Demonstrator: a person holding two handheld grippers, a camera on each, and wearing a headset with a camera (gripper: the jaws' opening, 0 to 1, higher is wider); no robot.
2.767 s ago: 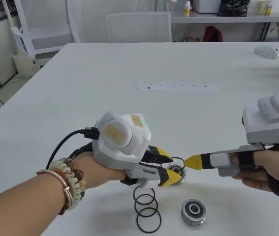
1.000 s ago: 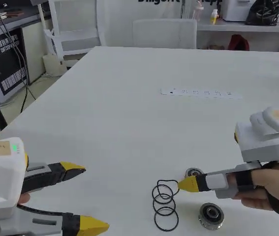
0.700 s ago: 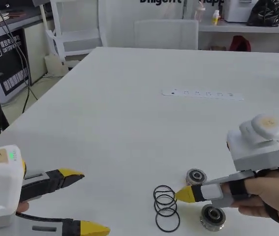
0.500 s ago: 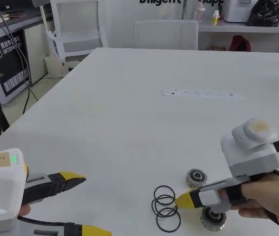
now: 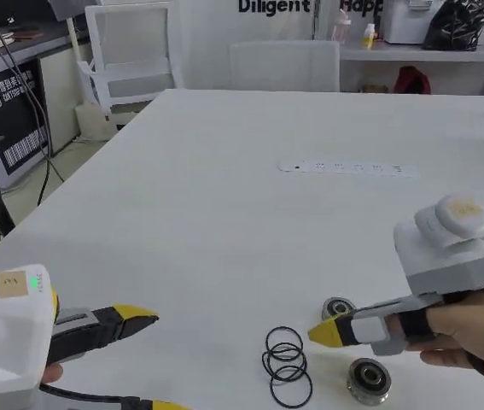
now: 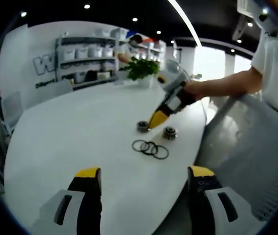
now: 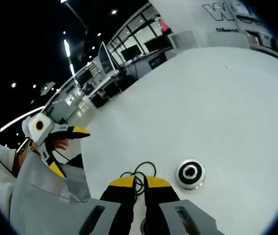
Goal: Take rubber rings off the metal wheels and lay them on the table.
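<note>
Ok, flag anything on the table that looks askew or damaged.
Nothing stands out. The rubber rings lie flat in a loose overlapping cluster on the table, the two metal wheels flat beside them.

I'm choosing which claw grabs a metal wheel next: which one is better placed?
Right, probably. The right claw, shut, points between one metal wheel and the other wheel, beside the rubber rings. The left claw is open and far off to the left.
</note>
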